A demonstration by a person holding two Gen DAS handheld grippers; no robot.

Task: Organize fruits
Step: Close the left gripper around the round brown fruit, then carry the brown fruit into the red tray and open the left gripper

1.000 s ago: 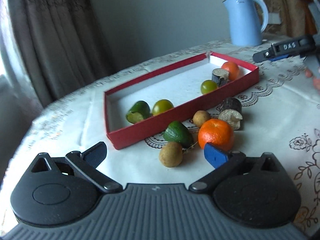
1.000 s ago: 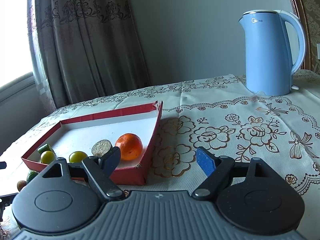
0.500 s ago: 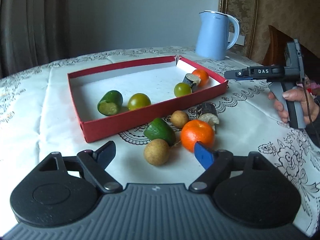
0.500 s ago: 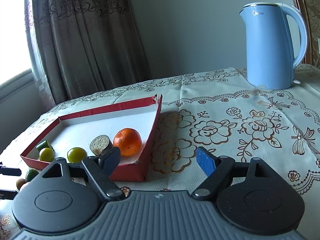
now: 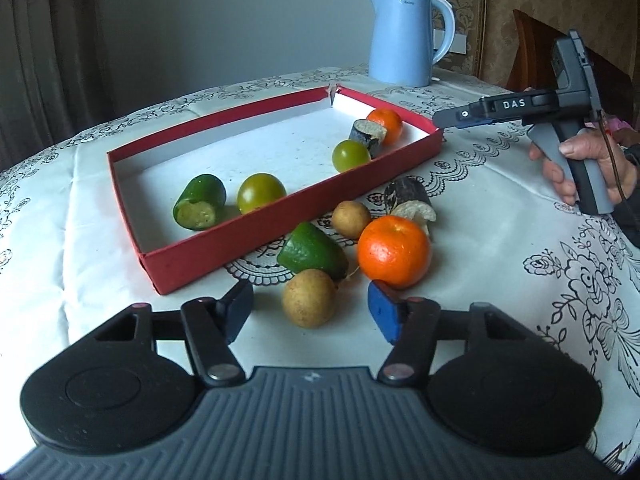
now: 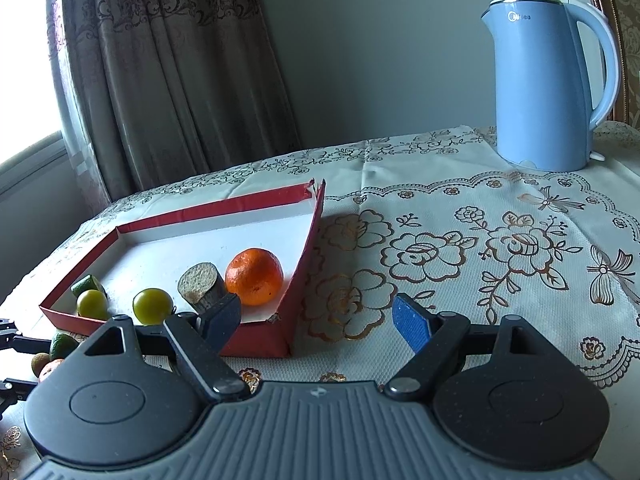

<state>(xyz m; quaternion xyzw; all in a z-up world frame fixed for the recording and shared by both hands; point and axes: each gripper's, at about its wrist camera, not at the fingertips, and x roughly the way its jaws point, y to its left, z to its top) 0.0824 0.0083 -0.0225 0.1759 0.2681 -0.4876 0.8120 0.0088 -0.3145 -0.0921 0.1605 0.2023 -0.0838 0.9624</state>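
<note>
Red tray [image 5: 224,236], shallow, white floor, on a floral tablecloth [image 5: 500,248]; one far corner torn open. Inside it, left to right in the left wrist view: cut green fruit piece [image 5: 199,201] lying on its side, cut face toward the camera; green-yellow round fruit [image 5: 261,193] just beside it; a second green-yellow round fruit [image 5: 351,155] toward the right end; dark-skinned cut stub [image 5: 367,134]; small orange [image 5: 386,125] in the far right corner, touching the stub. Outside the tray, along its near wall: green wedge-shaped fruit [image 5: 312,255]; brown longan [image 5: 309,299] nearest the camera; second longan [image 5: 351,219] behind; large orange [image 5: 394,251]; dark stub with pale cut end [image 5: 412,200] behind that orange. Left gripper [image 5: 310,310]: jaws have just been closing, now at a middling gap, the near longan between the pads but not pressed by either; the blue right pad sits just below the large orange. Right gripper [image 6: 318,318]: jaws wide, nothing between them, hovering at the tray's right end; held by a hand [image 5: 592,168]. Blue kettle [image 6: 548,92], upright, far right of the table, well apart from the tray.
</note>
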